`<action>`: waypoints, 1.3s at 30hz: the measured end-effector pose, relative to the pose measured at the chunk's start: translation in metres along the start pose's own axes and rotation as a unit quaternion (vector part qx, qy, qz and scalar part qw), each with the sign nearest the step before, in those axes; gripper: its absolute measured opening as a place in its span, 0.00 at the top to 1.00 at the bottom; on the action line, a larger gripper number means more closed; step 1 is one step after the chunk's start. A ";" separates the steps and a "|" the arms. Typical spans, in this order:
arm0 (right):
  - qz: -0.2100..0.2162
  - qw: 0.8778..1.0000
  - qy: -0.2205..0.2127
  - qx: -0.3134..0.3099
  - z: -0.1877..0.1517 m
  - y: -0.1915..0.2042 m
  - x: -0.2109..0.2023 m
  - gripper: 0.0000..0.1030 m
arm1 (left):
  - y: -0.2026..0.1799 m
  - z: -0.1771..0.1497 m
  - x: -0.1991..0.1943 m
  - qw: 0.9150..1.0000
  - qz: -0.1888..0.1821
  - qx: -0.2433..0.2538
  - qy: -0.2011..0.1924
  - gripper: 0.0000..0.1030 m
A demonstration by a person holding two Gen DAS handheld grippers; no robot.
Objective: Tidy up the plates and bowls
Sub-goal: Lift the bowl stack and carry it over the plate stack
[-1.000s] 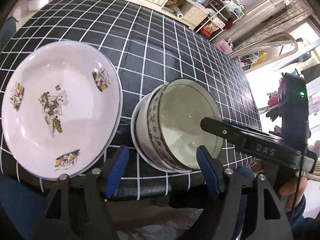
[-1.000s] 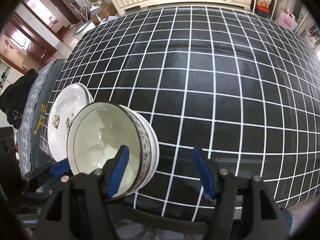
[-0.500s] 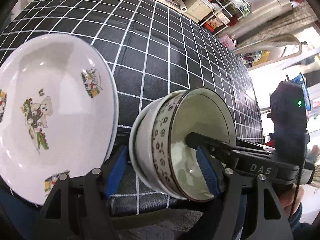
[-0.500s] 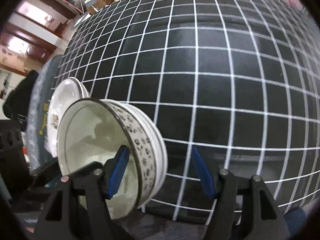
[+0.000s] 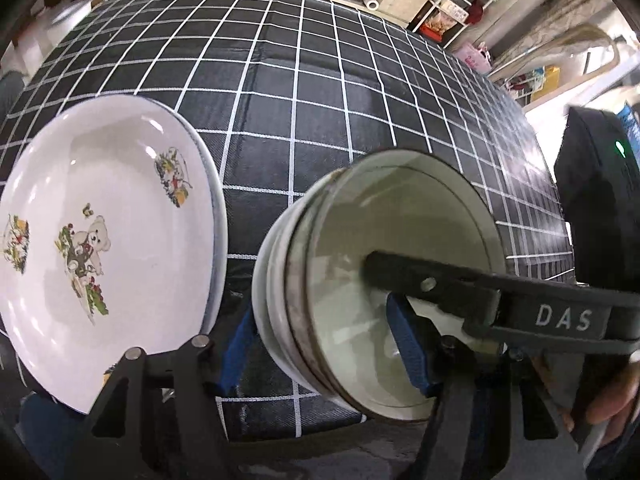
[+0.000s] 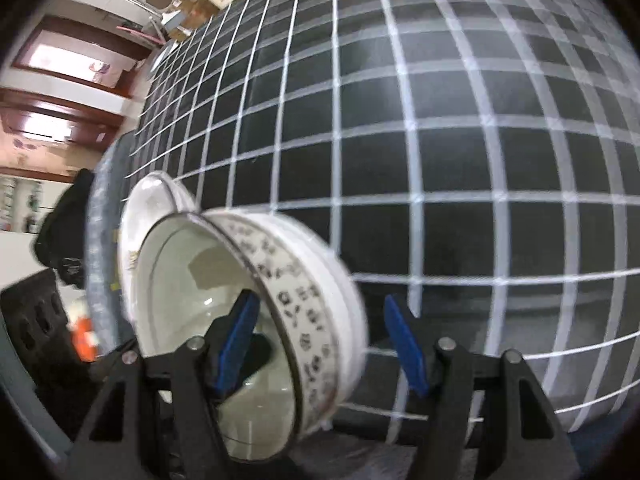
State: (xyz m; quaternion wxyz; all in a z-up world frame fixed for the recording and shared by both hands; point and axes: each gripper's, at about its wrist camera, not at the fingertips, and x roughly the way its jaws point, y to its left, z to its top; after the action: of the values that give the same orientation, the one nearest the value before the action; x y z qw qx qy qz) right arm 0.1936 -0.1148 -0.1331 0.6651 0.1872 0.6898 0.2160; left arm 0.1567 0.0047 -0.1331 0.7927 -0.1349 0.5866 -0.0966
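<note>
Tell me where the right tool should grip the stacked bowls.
Grip the near wall of the bowl stack, coming from the table's near edge: the right tool already straddles that patterned wall, one finger inside, one outside. Avoid the neighbouring teddy-bear plate.

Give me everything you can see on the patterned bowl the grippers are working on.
The patterned bowl is glazed white ceramic with a dark floral band outside and a thin dark rim line, its pale inside empty. It sits nested in plainer white bowls near the checked tablecloth's front edge. Both open grippers straddle its wall, one blue-padded finger inside, one outside; contact unclear.
</note>
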 end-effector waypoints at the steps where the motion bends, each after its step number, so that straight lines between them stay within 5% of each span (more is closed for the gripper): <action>1: 0.000 1.000 -0.003 0.004 -0.001 0.000 0.001 0.32 | 0.000 -0.001 0.000 1.000 0.001 0.000 0.000 0.40; 18: -0.040 0.998 -0.038 -0.004 -0.015 0.011 -0.012 0.35 | -0.006 -0.006 0.000 1.000 -0.020 -0.001 -0.004 0.41; 24: -0.041 0.998 -0.050 -0.014 -0.010 0.037 -0.030 0.36 | -0.007 0.002 -0.027 0.999 -0.025 -0.001 -0.028 0.41; 39: -0.031 0.994 -0.027 -0.096 0.019 0.142 0.012 0.36 | 0.086 0.021 -0.098 0.995 0.005 -0.063 -0.074 0.41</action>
State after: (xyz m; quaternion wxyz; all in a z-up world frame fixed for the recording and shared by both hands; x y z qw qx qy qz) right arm 0.2079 0.0116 -0.0658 0.7046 0.1063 0.6534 0.2557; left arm 0.1479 0.1189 -0.0664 0.8243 -0.1886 0.5320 -0.0451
